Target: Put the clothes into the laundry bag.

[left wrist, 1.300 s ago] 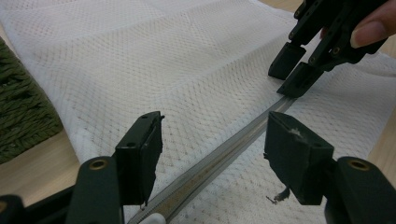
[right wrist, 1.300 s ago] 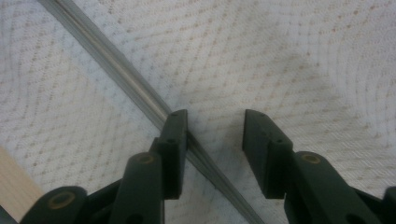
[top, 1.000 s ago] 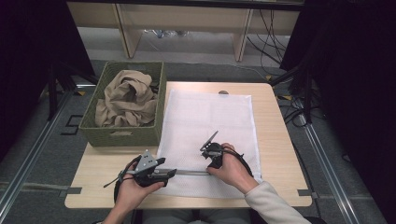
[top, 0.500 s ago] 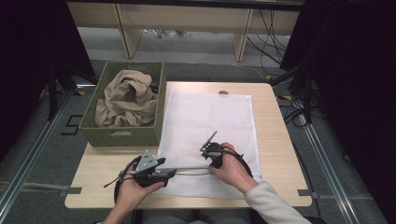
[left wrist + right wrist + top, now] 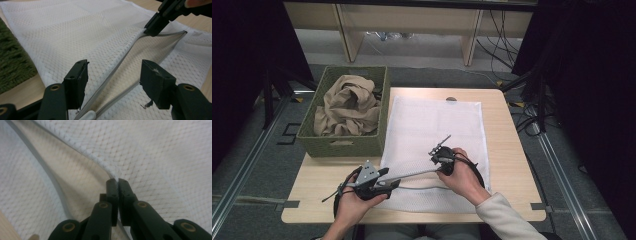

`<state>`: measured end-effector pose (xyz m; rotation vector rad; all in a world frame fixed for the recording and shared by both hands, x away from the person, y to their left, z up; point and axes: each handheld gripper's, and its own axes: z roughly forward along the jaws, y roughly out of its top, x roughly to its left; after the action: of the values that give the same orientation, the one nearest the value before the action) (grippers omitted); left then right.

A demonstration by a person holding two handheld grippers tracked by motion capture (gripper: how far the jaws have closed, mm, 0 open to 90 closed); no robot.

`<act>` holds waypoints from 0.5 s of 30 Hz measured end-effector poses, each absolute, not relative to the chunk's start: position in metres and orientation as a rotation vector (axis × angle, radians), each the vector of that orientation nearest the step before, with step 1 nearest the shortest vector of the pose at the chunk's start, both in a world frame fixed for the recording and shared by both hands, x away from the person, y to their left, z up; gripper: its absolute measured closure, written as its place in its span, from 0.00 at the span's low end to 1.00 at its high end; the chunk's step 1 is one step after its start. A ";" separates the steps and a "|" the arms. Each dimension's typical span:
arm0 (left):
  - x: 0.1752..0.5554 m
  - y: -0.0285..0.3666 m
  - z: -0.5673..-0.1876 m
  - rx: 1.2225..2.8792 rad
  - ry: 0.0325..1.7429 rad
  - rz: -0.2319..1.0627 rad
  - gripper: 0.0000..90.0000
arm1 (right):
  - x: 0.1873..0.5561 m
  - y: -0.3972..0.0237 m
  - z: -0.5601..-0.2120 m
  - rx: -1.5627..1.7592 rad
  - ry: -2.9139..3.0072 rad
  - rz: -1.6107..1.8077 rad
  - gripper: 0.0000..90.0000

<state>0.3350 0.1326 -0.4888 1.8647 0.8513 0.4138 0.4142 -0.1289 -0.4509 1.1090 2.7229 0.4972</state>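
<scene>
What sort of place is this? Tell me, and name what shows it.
Probably a lab or recording workspace, not a home: a small wooden table between dark curtains, loose cables on the floor, and metal rails beside it. A mesh bag and a basket of cloth suggest staged laundry.

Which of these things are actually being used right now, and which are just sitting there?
In use:
- white mesh laundry bag, its open edge pinched
- right tool, shut on that edge
- left tool, open over the zip opening

Lying about:
- green woven basket
- crumpled beige cloth inside it
- light wooden table
</scene>
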 end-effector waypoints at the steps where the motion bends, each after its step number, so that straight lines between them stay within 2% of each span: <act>1: 0.334 0.133 -0.488 1.861 0.851 0.422 0.44 | 0.414 -0.130 -0.446 1.129 2.712 0.515 0.99; 15: 0.334 0.140 -0.462 1.737 0.813 0.508 0.46 | 0.416 -0.127 -0.411 1.079 2.516 0.781 0.99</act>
<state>0.3337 0.1399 -0.4620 1.7366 0.8127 0.5077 0.4157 -0.1270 -0.4106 1.0785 2.5159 0.7808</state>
